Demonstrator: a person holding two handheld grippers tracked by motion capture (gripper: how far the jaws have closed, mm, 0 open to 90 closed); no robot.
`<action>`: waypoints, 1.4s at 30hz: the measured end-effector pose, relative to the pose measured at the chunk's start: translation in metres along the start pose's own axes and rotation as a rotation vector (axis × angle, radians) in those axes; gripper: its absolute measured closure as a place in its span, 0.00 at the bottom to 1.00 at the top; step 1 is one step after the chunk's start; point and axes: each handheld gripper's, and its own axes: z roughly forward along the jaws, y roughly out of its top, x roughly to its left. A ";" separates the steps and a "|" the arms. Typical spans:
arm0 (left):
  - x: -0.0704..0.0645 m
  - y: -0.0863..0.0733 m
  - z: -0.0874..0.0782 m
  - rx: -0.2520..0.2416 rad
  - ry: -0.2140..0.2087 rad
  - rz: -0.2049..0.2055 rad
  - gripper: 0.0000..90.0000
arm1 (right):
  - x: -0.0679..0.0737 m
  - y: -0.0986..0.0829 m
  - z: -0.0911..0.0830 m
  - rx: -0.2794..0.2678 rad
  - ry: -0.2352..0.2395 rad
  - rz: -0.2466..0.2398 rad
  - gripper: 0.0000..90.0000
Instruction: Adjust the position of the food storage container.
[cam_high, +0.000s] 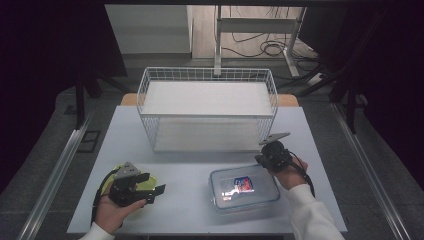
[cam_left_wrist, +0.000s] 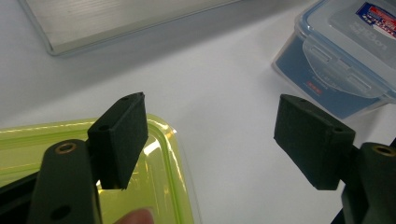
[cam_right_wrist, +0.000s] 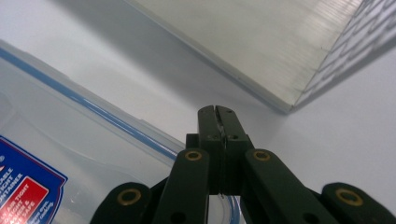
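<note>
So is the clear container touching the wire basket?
Apart. The high view shows a strip of bare table between the clear container and the wire basket, which stands farther back.

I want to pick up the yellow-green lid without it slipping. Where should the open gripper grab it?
Probably its raised rim at the rounded corner. The yellow-green lid lies flat, so the left gripper should slide in low from the table side, one jaw over, one under.

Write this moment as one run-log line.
left gripper: open, over green lid | right gripper: shut, at clear container edge | wire basket: behind
</note>
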 end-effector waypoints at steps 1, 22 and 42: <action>-0.001 0.000 0.001 0.002 -0.001 0.002 0.29 | -0.001 -0.003 -0.001 -0.006 -0.004 0.006 1.00; -0.004 0.001 0.003 0.011 -0.014 0.002 0.28 | -0.015 -0.097 -0.045 -0.007 0.006 0.176 0.99; -0.005 0.000 0.002 0.011 -0.031 0.004 0.28 | 0.038 -0.085 -0.036 0.061 0.043 0.090 0.99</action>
